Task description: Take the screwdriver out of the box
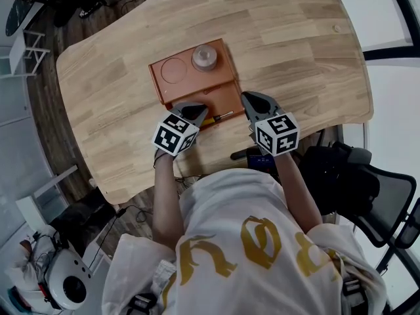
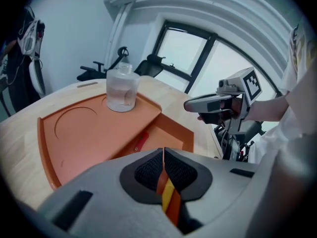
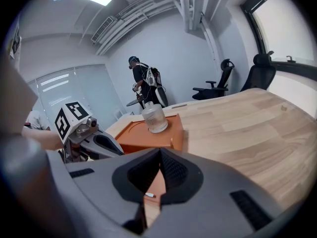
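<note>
My left gripper [image 1: 195, 114] is shut on the screwdriver [image 1: 216, 117], whose orange and yellow handle [image 2: 169, 194] shows squeezed between the pads. The metal shaft sticks out to the right over the front edge of the orange box [image 1: 161, 84]. My right gripper [image 1: 252, 102] hangs just right of the box's front corner, jaws together with nothing held. In the right gripper view the screwdriver's metal tip [image 3: 148, 195] shows below my right gripper [image 3: 159, 155]. A small red item [image 2: 141, 141] lies in the box's lower compartment [image 2: 168, 138].
A glass jar [image 1: 204, 57] stands on the box's raised part beside a round recess [image 1: 174, 69]. The wooden table [image 1: 295, 51] ends just before the person's body, with a black object [image 1: 245, 154] at that edge. Office chairs [image 3: 260, 69] and a standing person [image 3: 146, 83] are beyond.
</note>
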{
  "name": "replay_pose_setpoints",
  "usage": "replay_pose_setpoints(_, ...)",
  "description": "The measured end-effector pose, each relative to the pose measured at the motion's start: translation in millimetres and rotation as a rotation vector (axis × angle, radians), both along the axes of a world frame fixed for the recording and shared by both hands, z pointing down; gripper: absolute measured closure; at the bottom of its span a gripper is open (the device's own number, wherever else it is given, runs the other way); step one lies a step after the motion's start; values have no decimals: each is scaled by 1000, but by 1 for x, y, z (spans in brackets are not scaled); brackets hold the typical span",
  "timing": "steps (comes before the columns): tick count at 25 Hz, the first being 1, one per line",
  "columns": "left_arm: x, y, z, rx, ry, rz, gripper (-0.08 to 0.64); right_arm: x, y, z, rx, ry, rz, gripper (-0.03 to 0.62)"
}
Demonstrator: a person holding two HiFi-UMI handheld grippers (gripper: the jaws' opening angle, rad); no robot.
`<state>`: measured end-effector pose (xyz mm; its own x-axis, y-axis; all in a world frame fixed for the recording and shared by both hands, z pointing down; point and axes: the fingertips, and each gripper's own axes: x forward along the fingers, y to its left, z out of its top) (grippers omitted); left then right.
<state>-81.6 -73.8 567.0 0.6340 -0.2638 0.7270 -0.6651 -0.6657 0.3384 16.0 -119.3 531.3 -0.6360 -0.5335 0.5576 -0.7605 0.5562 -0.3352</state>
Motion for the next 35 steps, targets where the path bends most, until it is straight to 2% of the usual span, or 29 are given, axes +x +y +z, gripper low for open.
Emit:
replay_pose_setpoints(12, 13, 9, 16, -124, -10, 156, 546, 5, -6, 13, -36, -1, 8, 581)
replay_pose_setpoints(15, 16, 15, 22, -179, -12, 204, 546, 5, -6, 17, -45, 3, 4, 581)
replay_pose_setpoints(18, 19, 25, 28, -249, 1, 242, 487, 6, -8, 20, -51, 2, 9, 581)
replay_pose_setpoints(20, 20, 30, 32, -271, -12, 266, 479, 8, -10, 22, -54, 3, 12, 581)
replay_pose_setpoints(29, 21, 40, 49, -310, -101, 414, 457, 11, -17, 26, -64, 9, 16, 581)
replay_pose_setpoints(35, 18, 43, 61, -297, -182, 511, 457, 21, -24, 27, -67, 15, 37, 581)
